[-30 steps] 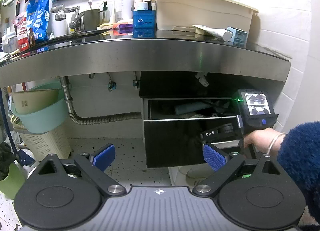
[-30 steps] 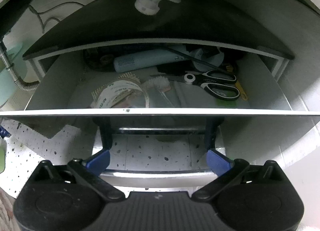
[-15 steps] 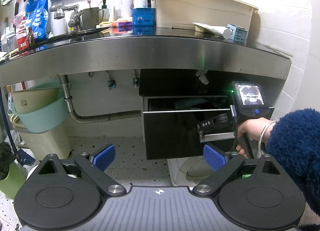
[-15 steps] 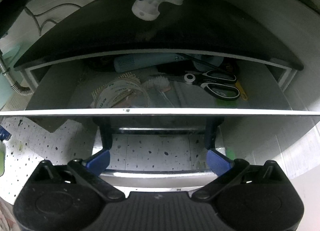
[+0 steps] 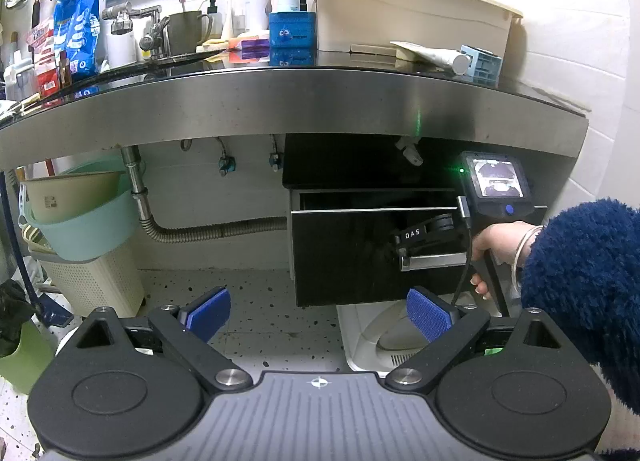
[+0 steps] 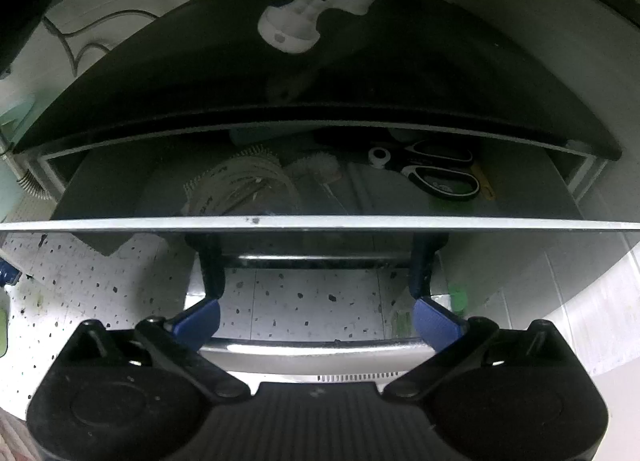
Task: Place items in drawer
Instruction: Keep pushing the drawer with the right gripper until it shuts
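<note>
A black glossy drawer (image 5: 344, 253) under the steel counter stands only slightly open. My right gripper (image 6: 316, 317) is open, its blue pads pressed against the drawer front (image 6: 320, 253) just above the metal handle (image 6: 312, 347); it also shows in the left wrist view (image 5: 424, 237). Inside the drawer lie scissors (image 6: 432, 173), a white tape roll (image 6: 240, 185) and a brush (image 6: 316, 167). My left gripper (image 5: 318, 313) is open and empty, held back from the drawer over the floor.
The counter (image 5: 280, 101) carries a beige bin (image 5: 404, 9), a blue tub (image 5: 292, 31), a tube (image 5: 432, 55) and a faucet (image 5: 136, 21). Basins (image 5: 80, 213) on a hamper stand at the left by the drain hose (image 5: 208, 229). A white knob (image 6: 308, 17) hangs above the drawer.
The drawer has slid inward and now stands much less open. My right gripper moved forward with the front. The left gripper stayed still.
</note>
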`<state>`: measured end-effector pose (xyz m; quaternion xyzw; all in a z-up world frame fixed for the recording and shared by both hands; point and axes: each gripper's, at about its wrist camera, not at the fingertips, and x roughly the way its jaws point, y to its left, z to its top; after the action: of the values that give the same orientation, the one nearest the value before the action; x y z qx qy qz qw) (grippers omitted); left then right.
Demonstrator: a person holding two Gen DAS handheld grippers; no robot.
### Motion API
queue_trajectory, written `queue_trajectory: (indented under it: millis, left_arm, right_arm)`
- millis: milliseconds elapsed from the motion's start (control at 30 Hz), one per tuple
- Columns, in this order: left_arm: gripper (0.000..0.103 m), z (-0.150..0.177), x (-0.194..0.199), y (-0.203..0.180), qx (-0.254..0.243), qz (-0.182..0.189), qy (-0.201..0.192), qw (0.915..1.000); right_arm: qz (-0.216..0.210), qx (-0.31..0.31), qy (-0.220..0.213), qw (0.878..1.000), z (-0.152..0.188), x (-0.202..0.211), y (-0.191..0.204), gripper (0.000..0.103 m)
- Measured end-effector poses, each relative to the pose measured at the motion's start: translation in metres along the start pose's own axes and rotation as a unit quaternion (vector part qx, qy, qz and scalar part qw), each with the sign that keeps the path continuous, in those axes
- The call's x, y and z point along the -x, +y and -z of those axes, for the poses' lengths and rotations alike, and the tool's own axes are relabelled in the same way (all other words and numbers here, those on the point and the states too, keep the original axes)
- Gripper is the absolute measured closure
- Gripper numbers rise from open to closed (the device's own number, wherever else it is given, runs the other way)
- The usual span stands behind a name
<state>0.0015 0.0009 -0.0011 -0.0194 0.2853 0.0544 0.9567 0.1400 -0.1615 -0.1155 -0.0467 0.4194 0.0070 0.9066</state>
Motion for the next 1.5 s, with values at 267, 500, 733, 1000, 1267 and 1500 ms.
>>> queue_trajectory:
  millis: [267,500,733,1000,1267,1500]
  left_arm:
    - [0.007,0.0002,-0.0019,-0.0012,-0.003,-0.004,0.004,1.0]
    - [0.007,-0.0003,-0.0035,-0.0022,-0.004,-0.006,0.007,0.9999]
    - [0.007,-0.0003,-0.0052,-0.0003,-0.003,-0.009,0.011,0.9999]
    - [0.007,0.0004,-0.0062,-0.0002,-0.003,-0.014,0.014,0.9998]
    - [0.007,-0.0011,-0.0087,0.0023,-0.001,-0.017,0.016,0.9997]
    - [0.007,-0.0024,-0.009,0.0007,-0.004,-0.022,0.015,0.9996]
  right_arm:
    - [0.0,0.0,0.0,1.0,-0.0004,-0.001,-0.0006,0.0]
    - [0.0,0.0,-0.001,1.0,-0.0002,-0.0011,-0.0005,0.0]
    - [0.0,0.0,-0.001,1.0,-0.0002,-0.0007,0.0001,0.0]
    - [0.0,0.0,-0.002,1.0,-0.0005,-0.0005,0.0007,0.0]
    - [0.0,0.0,-0.002,1.0,0.0009,0.0014,0.0017,0.0]
    - [0.001,-0.002,-0.005,1.0,-0.0003,0.0012,0.0018,0.0]
